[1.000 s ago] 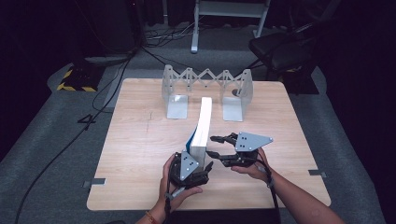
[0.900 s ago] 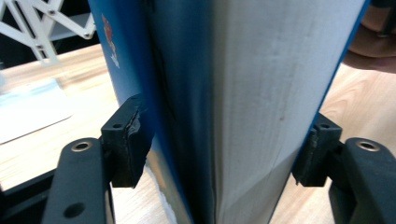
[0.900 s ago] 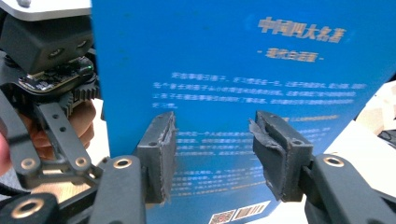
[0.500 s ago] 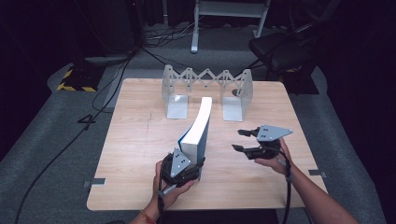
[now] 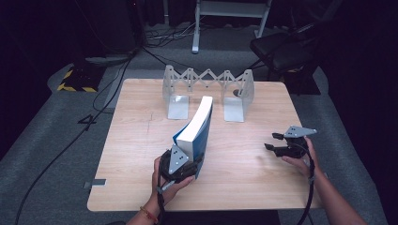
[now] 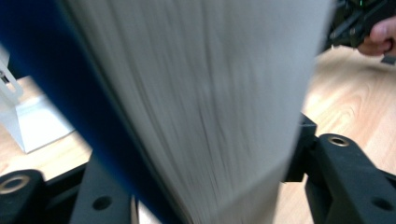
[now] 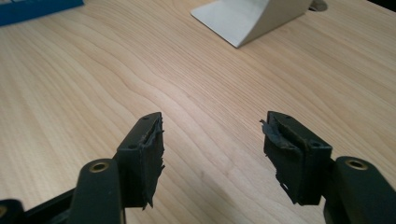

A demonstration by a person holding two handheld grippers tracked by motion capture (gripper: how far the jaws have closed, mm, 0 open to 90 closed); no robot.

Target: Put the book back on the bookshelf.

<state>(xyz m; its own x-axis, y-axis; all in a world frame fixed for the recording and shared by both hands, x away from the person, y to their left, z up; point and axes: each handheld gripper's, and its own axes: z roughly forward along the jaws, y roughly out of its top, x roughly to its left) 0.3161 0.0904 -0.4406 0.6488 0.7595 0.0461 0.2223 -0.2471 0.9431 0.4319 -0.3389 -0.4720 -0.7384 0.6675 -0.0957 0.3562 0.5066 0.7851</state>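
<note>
**Book clamped on the left, nothing in the right**

No writing is readable on the blue-covered book (image 5: 196, 129). The left gripper (image 5: 180, 164) clamps its lower end, page edges facing the camera between both jaws; the book leans toward 12 o'clock. At 3 o'clock, well apart, the right gripper (image 5: 280, 143) has been widening, nothing between its jaws, above the table (image 5: 131, 140).

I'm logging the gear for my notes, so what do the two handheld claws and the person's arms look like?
Both are black two-jaw tools. The left claw and right claw each carry a grey three-cornered plate with small holes. Their pads look frayed. A black cable trails from each. The forearms are bare, with a red-orange band on the left wrist.
</note>
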